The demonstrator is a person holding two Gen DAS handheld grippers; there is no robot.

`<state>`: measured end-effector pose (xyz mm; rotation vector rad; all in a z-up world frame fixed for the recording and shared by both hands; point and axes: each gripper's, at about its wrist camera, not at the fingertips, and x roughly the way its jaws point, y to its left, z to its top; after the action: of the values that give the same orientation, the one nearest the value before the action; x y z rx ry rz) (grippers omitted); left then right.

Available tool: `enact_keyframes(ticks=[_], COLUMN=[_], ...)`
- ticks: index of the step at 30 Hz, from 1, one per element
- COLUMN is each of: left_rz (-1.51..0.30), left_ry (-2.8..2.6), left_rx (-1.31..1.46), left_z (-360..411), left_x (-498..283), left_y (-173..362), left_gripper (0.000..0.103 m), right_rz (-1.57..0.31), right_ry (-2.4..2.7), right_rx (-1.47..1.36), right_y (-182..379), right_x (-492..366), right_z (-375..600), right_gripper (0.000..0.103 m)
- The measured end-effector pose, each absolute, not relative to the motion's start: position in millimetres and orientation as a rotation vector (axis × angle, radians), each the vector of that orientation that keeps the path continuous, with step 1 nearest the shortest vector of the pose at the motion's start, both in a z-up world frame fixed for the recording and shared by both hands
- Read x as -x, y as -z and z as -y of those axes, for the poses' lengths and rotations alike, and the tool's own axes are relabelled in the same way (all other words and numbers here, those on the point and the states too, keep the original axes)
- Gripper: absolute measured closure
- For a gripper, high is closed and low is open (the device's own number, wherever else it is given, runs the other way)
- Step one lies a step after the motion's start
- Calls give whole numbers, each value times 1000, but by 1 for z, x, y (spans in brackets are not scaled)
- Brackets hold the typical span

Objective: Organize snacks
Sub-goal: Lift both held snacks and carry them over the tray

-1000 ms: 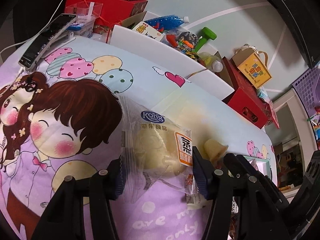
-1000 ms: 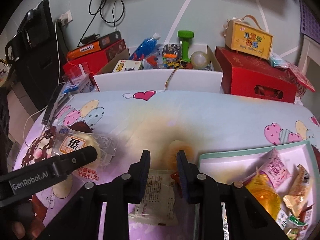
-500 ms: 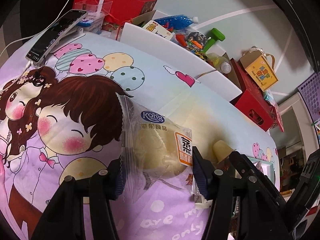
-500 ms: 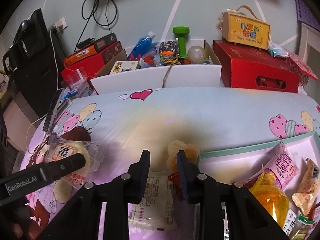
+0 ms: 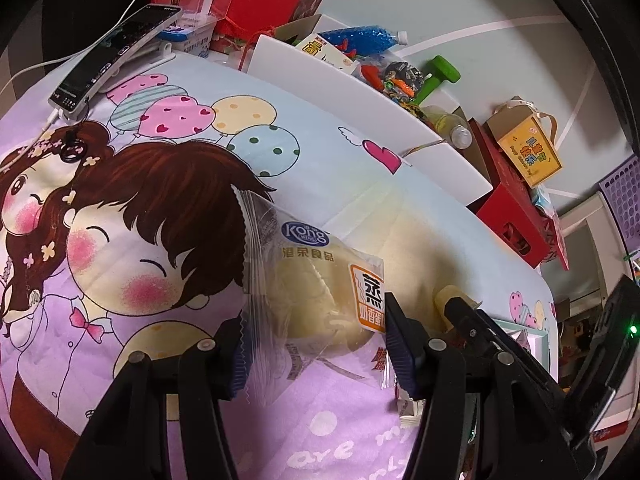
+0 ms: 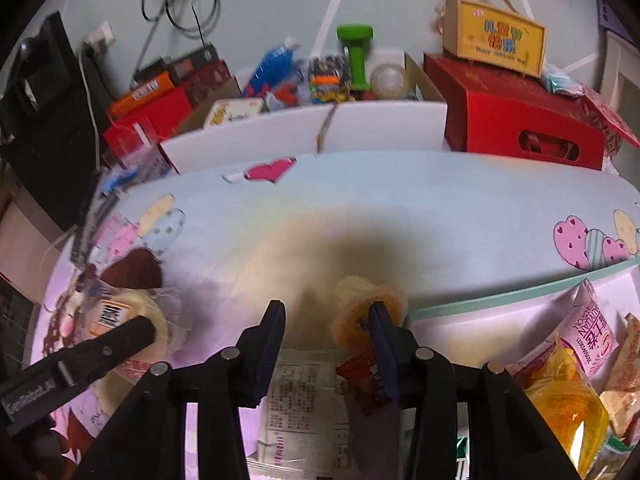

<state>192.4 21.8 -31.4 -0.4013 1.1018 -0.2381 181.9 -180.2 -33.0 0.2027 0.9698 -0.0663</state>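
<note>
My left gripper (image 5: 316,344) is shut on a clear-wrapped steamed cake packet (image 5: 316,288) over the cartoon tablecloth; both pads press the wrapper. It also shows in the right wrist view (image 6: 120,316). My right gripper (image 6: 326,344) is open, its jaws wide apart, above a white snack sachet (image 6: 304,404). A yellow jelly cup (image 6: 364,308) and a red wrapper (image 6: 360,372) lie by its right finger. The white tray (image 6: 500,300) at right holds a pink snack pack (image 6: 592,332), an orange packet (image 6: 560,408) and other snacks.
A white box (image 6: 312,140) of toys with a green dumbbell (image 6: 356,52), red boxes (image 6: 516,120) and a yellow carton (image 6: 496,40) line the table's far edge. A phone (image 5: 116,56) on a cable lies at the far left corner.
My right gripper has opened wide and shifted left, bringing the jelly cup beside its right finger. My left gripper stays shut on the cake packet, drawn slightly back.
</note>
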Motion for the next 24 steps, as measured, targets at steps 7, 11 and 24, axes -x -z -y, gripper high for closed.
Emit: enact_keyframes(ticks=[7,11,24], left_rz=[-1104,-1106,-1114], left_ry=[253,257,253], left_rx=[407,404,405], left_z=[-19,-18,-18], left_x=[-194,-194,-197], left_y=[33,33,38], left_gripper=[44,44,44], right_rz=[-1083,-1125,-1194], right_ry=[92,103,175], right_rx=[-148,-138,-30], right_y=[39,39,46], right_x=[-202,-212,-237], right_z=[186,187,177], right_gripper=[55,55,53])
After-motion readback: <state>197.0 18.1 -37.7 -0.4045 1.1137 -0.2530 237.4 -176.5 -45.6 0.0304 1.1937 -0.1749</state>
